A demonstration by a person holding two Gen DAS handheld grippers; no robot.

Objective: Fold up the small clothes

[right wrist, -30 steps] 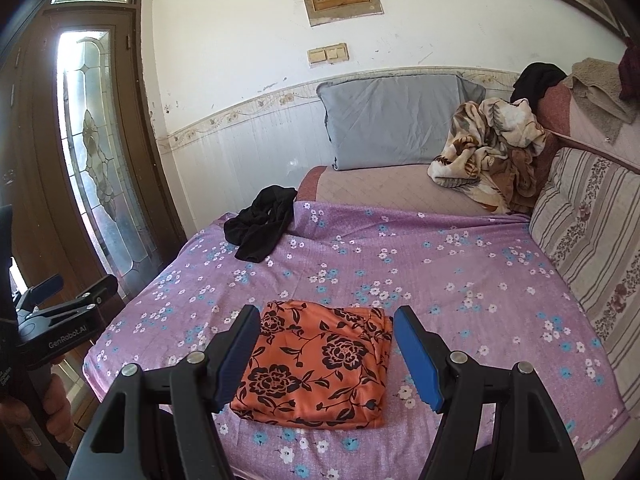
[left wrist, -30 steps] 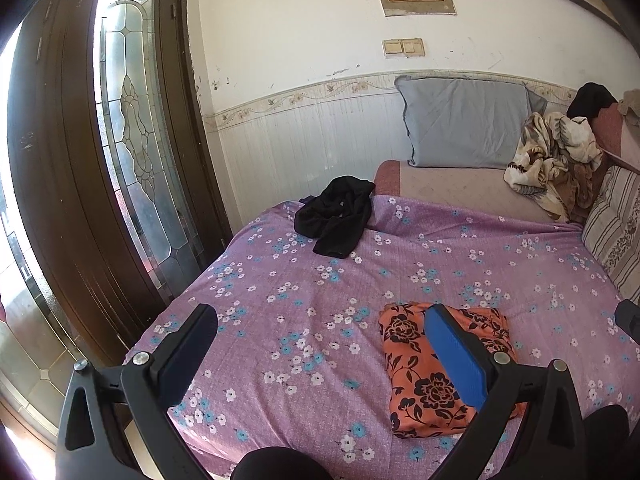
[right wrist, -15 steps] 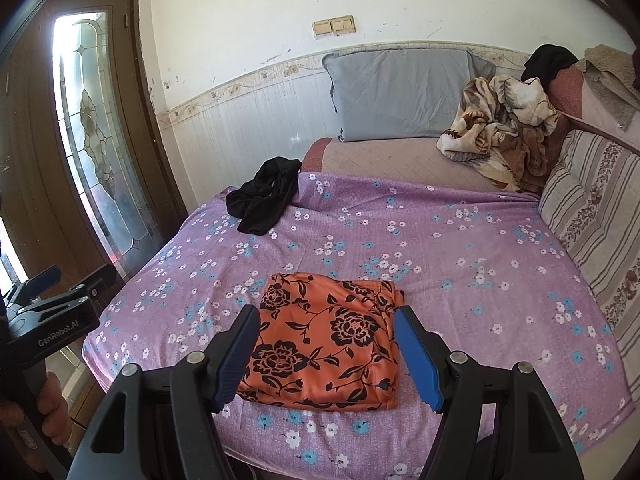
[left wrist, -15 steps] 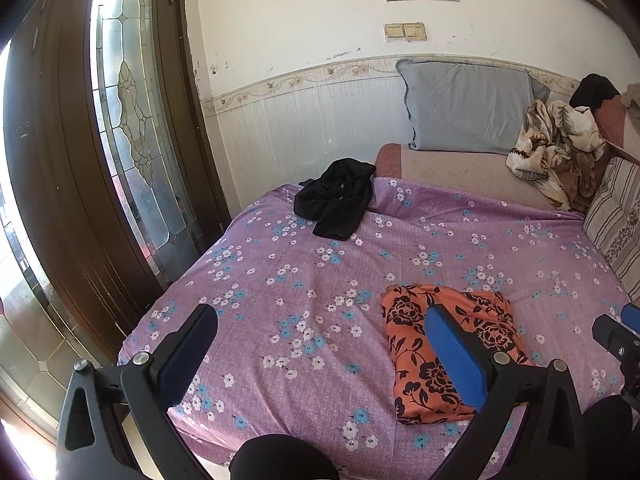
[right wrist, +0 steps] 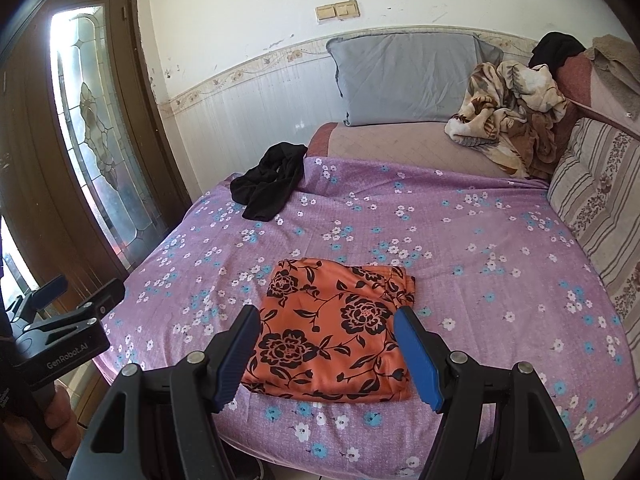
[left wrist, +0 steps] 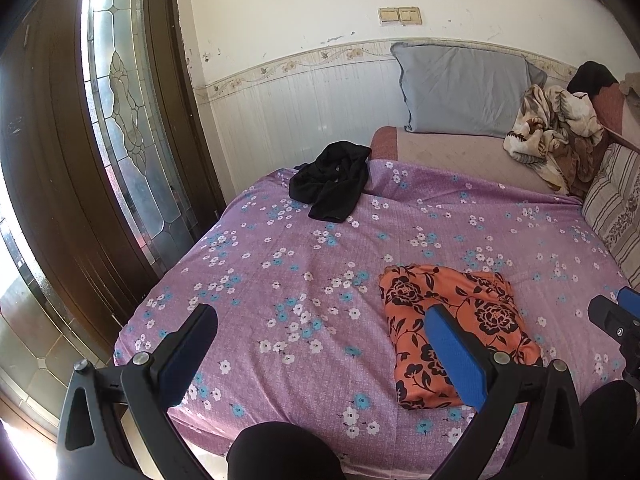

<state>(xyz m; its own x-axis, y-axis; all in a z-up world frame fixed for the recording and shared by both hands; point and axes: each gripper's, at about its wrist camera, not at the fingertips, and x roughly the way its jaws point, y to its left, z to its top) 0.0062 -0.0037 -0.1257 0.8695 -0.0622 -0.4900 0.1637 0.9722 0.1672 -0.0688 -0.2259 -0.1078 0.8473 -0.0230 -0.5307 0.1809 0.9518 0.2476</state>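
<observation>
An orange garment with black flowers [right wrist: 336,328] lies folded into a flat rectangle near the front edge of the purple flowered bed sheet [right wrist: 460,248]; it also shows in the left wrist view [left wrist: 452,328]. A crumpled black garment [right wrist: 268,184] lies at the sheet's far left corner, also in the left wrist view [left wrist: 332,184]. My right gripper [right wrist: 326,354] is open and empty, held above the front of the orange garment. My left gripper [left wrist: 320,344] is open and empty, above the sheet to the left of the orange garment.
A grey pillow [right wrist: 408,76] leans on the back wall. A beige patterned blanket [right wrist: 508,112] is heaped at the back right. A striped cushion [right wrist: 600,208] lines the right side. A dark wooden door with leaded glass [left wrist: 120,120] stands left of the bed.
Both grippers have drawn back and up from the bed, so more of the sheet's front edge shows. The orange garment has stayed in place and both grippers stay open.
</observation>
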